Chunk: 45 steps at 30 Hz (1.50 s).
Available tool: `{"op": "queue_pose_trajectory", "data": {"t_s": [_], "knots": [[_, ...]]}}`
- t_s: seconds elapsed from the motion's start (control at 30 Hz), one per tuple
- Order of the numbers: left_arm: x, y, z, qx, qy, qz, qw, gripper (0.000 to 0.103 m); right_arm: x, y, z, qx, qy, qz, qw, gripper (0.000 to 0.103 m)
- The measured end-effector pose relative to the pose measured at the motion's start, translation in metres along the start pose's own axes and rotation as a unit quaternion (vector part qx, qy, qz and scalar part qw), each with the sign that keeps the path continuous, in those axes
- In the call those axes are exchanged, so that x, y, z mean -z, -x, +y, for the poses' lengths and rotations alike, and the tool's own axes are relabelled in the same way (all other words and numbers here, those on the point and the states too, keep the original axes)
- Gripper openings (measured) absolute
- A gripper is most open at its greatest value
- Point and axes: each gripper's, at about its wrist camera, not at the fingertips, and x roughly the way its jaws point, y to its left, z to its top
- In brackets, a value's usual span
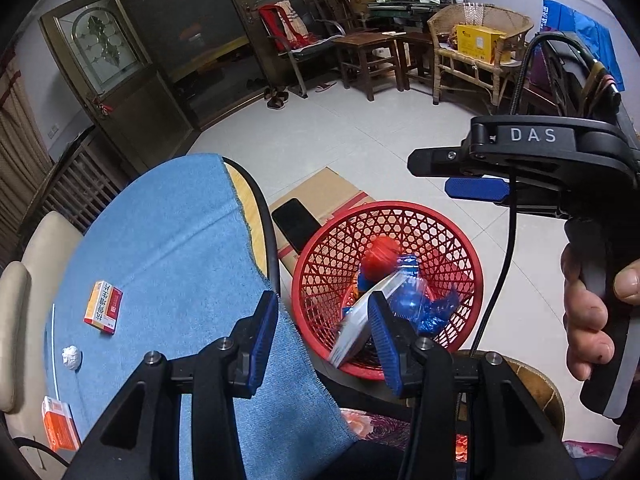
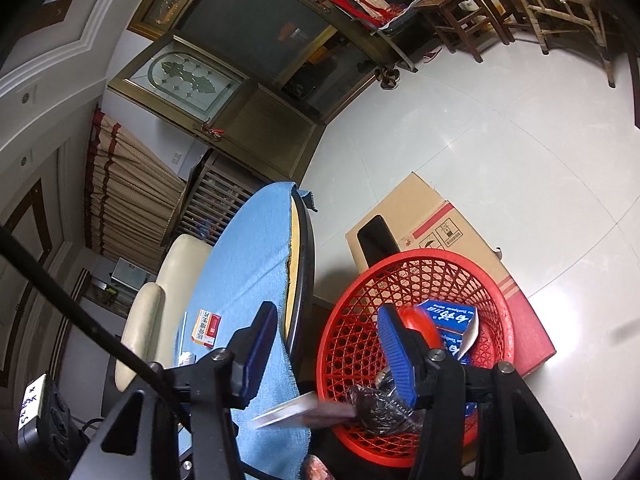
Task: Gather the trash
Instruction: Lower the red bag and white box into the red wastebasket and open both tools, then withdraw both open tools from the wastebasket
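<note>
as a flat box (image 1: 352, 336) tumbles into the red basket (image 1: 472, 264), both claws, left (image 1: 324, 338) and right (image 2: 328, 350), stand spread and empty; more trash, a small box (image 1: 103, 307) and paper wad (image 1: 71, 357), waits on the desk (image 1: 180, 240), where a careless reach could tip the basket.

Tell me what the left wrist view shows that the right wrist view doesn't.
Only the left wrist view: the right gripper held in a hand, a crumpled paper ball and a second orange box on the blue cloth.

Only the right wrist view: a black crumpled bag at the basket's near rim and a blurred flat card low in the frame.

Both: the red basket, the cardboard box beside it, the orange and red box, and open fingers.
</note>
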Motion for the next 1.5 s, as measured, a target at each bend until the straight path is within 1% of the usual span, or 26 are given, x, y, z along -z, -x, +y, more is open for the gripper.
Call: {"op": "queue_pose_trajectory", "data": {"t_s": [0.2,0.43,0.53,0.6,0.63,0.7,1.17,1.33,1.5], "knots": [[0.002,0.002,0.007,-0.011,0.012,0.0,0.9999,0.049,0.001,-0.001,0.0,0.001,0.0,0.001,1.0,0.057],[0.0,0.01,0.012,-0.053,0.011,-0.018,0.9984,0.049,0.001,-0.001,0.002,0.0,0.003,0.0,1.0,0.057],[0.0,0.013,0.013,-0.063,0.008,-0.021,0.9977,0.05,0.002,-0.003,0.002,0.0,0.004,0.001,1.0,0.057],[0.0,0.014,0.013,-0.07,0.008,-0.023,0.9973,0.058,0.002,-0.003,0.002,0.0,0.004,0.002,1.0,0.057],[0.0,0.016,0.014,-0.073,0.007,-0.025,0.997,0.06,0.002,-0.003,0.002,0.0,0.005,0.002,1.0,0.057],[0.001,0.017,0.015,-0.079,0.007,-0.028,0.9965,0.061,0.002,-0.004,0.002,0.0,0.005,0.002,1.0,0.057],[0.004,0.019,0.022,-0.086,0.021,-0.027,0.9957,0.062,0.004,-0.008,0.001,0.003,0.006,0.004,1.0,0.057],[0.007,0.019,0.029,-0.087,0.031,-0.027,0.9953,0.062,0.005,-0.012,0.001,0.005,0.008,0.009,1.0,0.057],[0.018,0.015,0.045,-0.091,0.055,-0.02,0.9942,0.062,0.007,-0.015,0.004,0.007,0.012,0.013,1.0,0.057]]}}
